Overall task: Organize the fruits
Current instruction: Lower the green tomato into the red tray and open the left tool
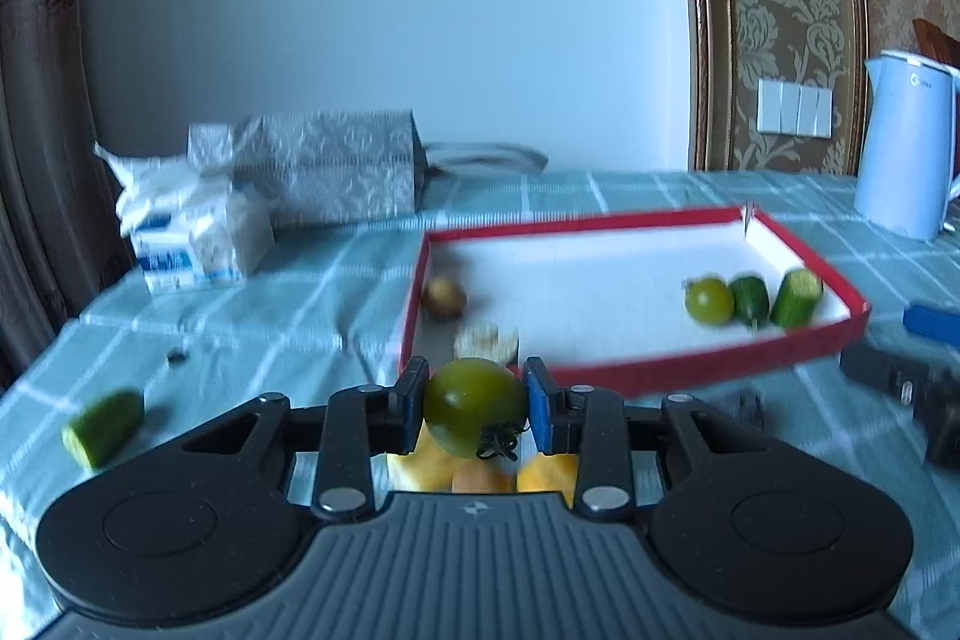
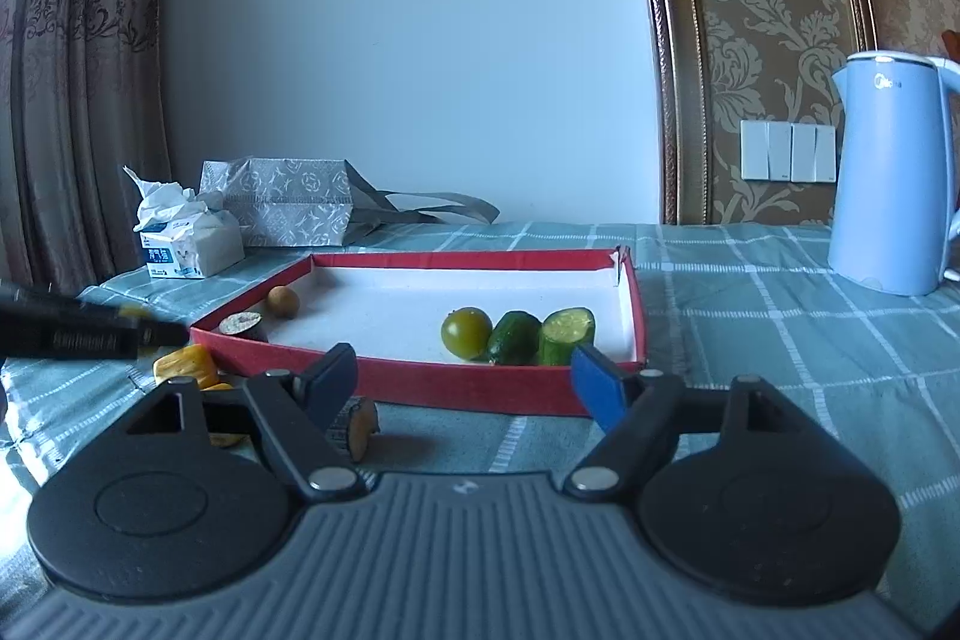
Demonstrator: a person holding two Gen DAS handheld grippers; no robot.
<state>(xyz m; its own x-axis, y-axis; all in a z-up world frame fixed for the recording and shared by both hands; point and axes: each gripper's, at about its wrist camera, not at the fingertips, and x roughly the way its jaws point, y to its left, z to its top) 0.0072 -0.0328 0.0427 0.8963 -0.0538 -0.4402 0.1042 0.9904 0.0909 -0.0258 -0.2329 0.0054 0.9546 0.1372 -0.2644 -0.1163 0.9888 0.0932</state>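
the cloth (image 2: 750, 340) carries everything, and on it sits the red tray (image 2: 420, 383), shallow and white inside. along the tray's near right side lie three green things in a row: a tomato (image 2: 467, 333), a whole small cucumber (image 2: 513, 337) and a cut cucumber piece (image 2: 567, 334), each touching the next. at the tray's left end are a small brown fruit (image 2: 282, 301) and a dark cut piece (image 2: 240, 323) on the rim.

the left gripper (image 1: 475, 403) is clamped on a second green tomato (image 1: 474, 406), pads on its two sides and the stem pointing down toward the camera, held above the cloth just short of the tray's near left corner. it is probably light, smooth and a bit slippery, with thin skin that would split under a hard squeeze, so a gentle hold across the widest part, as here, looks right. the right gripper (image 2: 468, 382) has its jaws wide and empty, just before the tray's near wall.

only the left view shows a cucumber piece (image 1: 103, 427) alone on the cloth at the left. only the right view shows the yellow pieces (image 2: 186, 367) clearly, and the kettle (image 2: 888, 178) whole.
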